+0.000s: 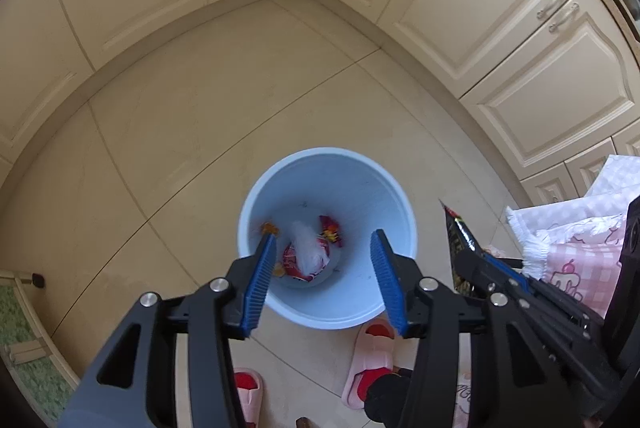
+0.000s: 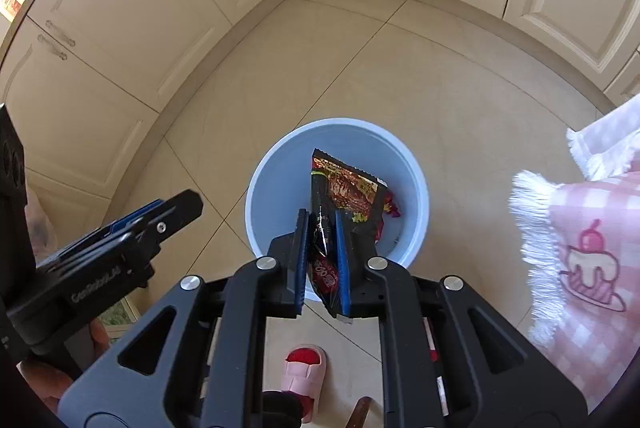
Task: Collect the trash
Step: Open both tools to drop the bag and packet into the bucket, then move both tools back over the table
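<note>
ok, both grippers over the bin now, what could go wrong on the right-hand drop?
1. The right gripper clamps the dark snack wrapper near its lower end; the tall, light packet could catch on a pad or drift past the blue bin rim.
2. The left gripper, open and empty, sits close beside it, so the two could bump.
3. The pink slipper almost touches the bin; a nudge might shift it.

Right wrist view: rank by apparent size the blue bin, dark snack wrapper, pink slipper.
1. blue bin, largest.
2. dark snack wrapper, clamped in the right gripper over the bin; it sits nearer the camera, so it looks bigger than it is.
3. pink slipper, smallest, though partly hidden by the gripper frame.
</note>
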`<act>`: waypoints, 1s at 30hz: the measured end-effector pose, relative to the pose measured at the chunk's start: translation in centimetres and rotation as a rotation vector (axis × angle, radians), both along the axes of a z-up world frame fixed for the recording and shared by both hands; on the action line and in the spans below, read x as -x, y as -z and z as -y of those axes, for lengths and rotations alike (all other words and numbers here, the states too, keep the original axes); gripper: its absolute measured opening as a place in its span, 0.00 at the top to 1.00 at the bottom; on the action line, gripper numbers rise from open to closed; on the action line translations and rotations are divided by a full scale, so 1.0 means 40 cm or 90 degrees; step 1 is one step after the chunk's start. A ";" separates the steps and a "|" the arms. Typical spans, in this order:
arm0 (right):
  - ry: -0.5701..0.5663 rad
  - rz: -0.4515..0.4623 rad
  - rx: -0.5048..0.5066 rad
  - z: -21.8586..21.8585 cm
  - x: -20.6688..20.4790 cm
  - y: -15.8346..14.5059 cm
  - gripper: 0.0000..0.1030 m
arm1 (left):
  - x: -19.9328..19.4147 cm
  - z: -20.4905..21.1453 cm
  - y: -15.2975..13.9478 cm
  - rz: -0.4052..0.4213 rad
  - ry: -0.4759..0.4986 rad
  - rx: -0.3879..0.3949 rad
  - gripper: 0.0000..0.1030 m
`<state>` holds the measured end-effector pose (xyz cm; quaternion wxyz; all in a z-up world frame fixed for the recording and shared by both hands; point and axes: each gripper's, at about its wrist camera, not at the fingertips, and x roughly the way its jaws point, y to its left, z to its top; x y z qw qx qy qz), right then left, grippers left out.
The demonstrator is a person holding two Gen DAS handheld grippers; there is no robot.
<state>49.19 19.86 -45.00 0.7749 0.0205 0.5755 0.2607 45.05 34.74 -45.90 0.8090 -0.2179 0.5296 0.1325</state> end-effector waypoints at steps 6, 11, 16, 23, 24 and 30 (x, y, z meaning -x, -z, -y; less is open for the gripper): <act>-0.011 -0.004 0.005 -0.027 -0.007 0.014 0.87 | 0.027 -0.023 -0.008 -0.001 -0.018 0.002 0.42; -0.016 -0.002 0.004 -0.031 -0.017 0.015 0.85 | 0.034 -0.025 -0.020 -0.002 -0.014 0.000 0.42; -0.010 0.021 -0.006 -0.028 -0.015 -0.029 0.85 | 0.044 -0.023 -0.050 0.006 -0.010 0.000 0.42; -0.003 0.072 -0.017 -0.010 0.022 -0.153 0.85 | 0.079 -0.006 -0.144 0.038 -0.007 -0.004 0.42; -0.001 0.086 -0.018 -0.001 0.034 -0.183 0.85 | 0.087 0.000 -0.168 0.047 -0.005 -0.006 0.42; 0.020 0.162 -0.022 0.056 0.102 -0.347 0.85 | 0.145 0.046 -0.322 0.108 0.009 -0.019 0.42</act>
